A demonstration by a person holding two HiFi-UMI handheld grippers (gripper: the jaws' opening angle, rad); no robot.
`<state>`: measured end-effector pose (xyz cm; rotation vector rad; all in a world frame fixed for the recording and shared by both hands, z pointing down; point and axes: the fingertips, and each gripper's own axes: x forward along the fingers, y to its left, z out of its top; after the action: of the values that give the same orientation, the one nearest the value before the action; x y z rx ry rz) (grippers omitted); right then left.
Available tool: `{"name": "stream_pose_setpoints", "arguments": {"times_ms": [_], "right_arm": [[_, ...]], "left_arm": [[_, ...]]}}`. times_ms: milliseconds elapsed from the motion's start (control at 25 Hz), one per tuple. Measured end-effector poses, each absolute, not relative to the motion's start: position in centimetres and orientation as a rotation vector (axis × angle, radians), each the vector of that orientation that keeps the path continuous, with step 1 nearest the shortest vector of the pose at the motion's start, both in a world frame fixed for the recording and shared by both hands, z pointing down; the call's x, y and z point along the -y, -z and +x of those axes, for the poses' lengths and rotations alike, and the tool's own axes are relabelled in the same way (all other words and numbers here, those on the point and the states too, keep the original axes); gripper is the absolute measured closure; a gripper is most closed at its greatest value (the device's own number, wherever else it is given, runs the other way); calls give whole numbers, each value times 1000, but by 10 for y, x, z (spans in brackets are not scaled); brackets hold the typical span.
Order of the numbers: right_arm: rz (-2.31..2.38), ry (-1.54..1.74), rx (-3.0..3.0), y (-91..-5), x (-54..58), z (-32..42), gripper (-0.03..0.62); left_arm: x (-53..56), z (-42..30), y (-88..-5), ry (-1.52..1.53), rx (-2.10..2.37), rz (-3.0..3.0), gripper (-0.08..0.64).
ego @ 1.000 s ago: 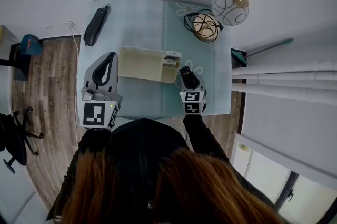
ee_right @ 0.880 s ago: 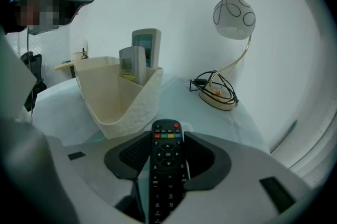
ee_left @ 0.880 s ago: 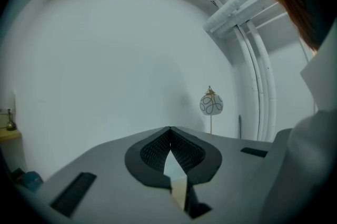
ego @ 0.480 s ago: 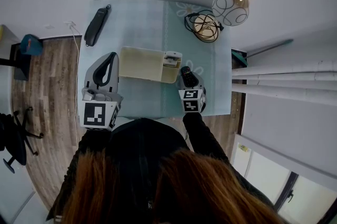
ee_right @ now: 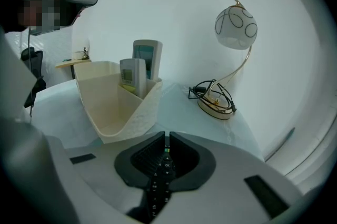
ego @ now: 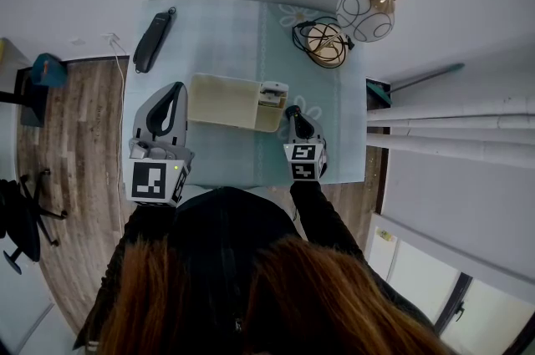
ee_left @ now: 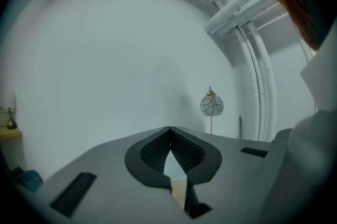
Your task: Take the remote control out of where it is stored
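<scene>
A cream organiser box [ego: 224, 100] stands in the middle of the pale green table [ego: 226, 27]. Its right end compartment holds two upright white remotes [ee_right: 147, 58]. Just right of the box, my right gripper [ego: 293, 116] points down at the table. Its jaws have just been closing on a black remote control [ee_right: 159, 182], which lies lengthwise between the pads, buttons up. In the right gripper view the right gripper [ee_right: 166, 136] grips it just outside the box [ee_right: 105, 107]. My left gripper [ego: 174, 91] hovers by the box's left end with its jaw tips together and nothing held; the left gripper [ee_left: 169, 131] faces the bare wall.
A globe lamp [ego: 365, 11] with a wire base and coiled cable [ego: 324, 41] stands at the table's far right corner. A black handset-like object [ego: 152, 42] lies at the far left edge. Wooden floor, a blue object [ego: 48, 71] and an office chair [ego: 21, 220] are to the left.
The right gripper's jaws have narrowed from wide apart to closed on the black remote. The left gripper and the box have stayed still.
</scene>
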<state>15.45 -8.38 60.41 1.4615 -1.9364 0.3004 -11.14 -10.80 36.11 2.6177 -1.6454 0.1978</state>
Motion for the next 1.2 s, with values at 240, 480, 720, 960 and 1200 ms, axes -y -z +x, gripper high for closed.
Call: {"name": "stream_pose_setpoints", "arguments": {"times_ms": [240, 480, 720, 960, 1200], "right_arm": [[1491, -322, 1976, -596, 83, 149, 577], [1515, -310, 2012, -582, 84, 144, 578], [1540, -250, 2079, -551, 91, 133, 578], [1586, -176, 2154, -515, 98, 123, 578], [1623, -110, 2259, -479, 100, 110, 578]], "left_arm": [[107, -110, -361, -195, 1643, 2619, 555], [107, -110, -360, -196, 1642, 2620, 555], [108, -108, -360, -190, 1634, 2619, 555], [109, -107, -361, -188, 1634, 2620, 555], [110, -108, -361, -187, 1637, 2615, 555]]}}
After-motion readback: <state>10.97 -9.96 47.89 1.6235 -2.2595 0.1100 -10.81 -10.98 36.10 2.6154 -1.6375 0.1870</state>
